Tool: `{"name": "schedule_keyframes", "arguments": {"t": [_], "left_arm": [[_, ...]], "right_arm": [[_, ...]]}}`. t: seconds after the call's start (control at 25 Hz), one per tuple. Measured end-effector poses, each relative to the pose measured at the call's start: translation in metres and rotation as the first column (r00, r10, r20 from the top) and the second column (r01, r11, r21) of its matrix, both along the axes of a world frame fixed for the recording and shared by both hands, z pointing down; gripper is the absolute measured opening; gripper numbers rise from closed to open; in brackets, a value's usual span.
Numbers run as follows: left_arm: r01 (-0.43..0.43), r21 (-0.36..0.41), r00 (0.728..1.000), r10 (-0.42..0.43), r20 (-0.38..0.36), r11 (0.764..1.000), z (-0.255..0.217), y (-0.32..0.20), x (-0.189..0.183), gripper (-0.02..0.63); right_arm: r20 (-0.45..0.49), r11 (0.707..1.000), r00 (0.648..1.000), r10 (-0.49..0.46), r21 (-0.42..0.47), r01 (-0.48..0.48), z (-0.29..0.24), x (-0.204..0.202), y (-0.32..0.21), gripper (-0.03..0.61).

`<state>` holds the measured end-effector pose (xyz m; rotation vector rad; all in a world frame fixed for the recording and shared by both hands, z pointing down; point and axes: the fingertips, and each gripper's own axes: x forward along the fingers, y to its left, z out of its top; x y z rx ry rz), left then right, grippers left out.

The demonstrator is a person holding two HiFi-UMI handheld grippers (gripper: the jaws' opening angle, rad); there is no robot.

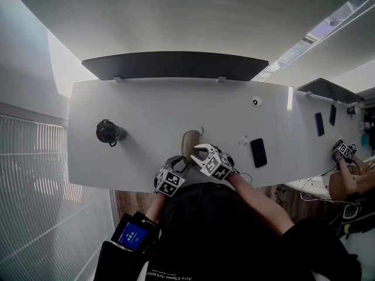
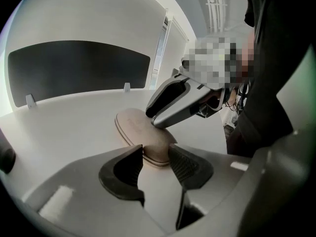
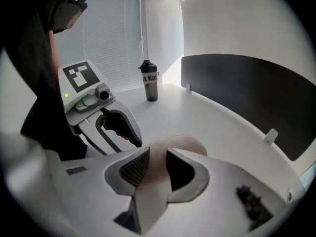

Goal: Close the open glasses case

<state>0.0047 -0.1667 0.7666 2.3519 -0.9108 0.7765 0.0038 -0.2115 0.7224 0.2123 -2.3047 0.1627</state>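
Observation:
A flat tan glasses case lies on the white table close to its front edge, its lid down on the base. My left gripper is open at the case's near end; in the left gripper view the rounded end of the case sits just at my left gripper's jaw tips. My right gripper is open and comes in from the right, its fingertips resting on the case's top. Through my right gripper's narrow gap the tan lid shows underneath.
A black shaker bottle stands at the table's left. A dark phone lies to the right of the case. A dark partition runs along the far edge. On the adjoining table at the right another person holds a gripper.

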Motion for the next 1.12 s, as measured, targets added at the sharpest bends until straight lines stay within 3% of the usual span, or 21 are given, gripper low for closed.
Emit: {"name": "schedule_keyframes", "arguments": {"t": [0.28,0.48,0.84,1.12], "left_arm": [[0.016,-0.011,0.999,-0.016,-0.028,1.000,0.0024,0.0000,0.0000,0.174],[0.012,0.004,0.998,-0.012,-0.060,1.000,0.0030,-0.0028,0.0007,0.175],[0.016,-0.034,0.995,-0.019,-0.101,0.999,-0.0020,-0.0050,-0.0021,0.175],[0.021,-0.037,0.998,-0.023,-0.063,0.999,-0.0027,-0.0034,-0.0003,0.176]], "right_arm": [[0.038,0.999,0.999,0.019,-0.027,-0.018,-0.0006,0.0013,-0.0037,0.105],[0.001,1.000,1.000,-0.002,-0.030,0.002,-0.0002,-0.0006,-0.0032,0.103],[-0.073,0.999,0.997,-0.018,-0.045,0.014,0.0023,-0.0031,-0.0034,0.103],[-0.044,0.996,0.998,0.054,-0.065,-0.057,0.0023,-0.0002,-0.0062,0.087]]}}
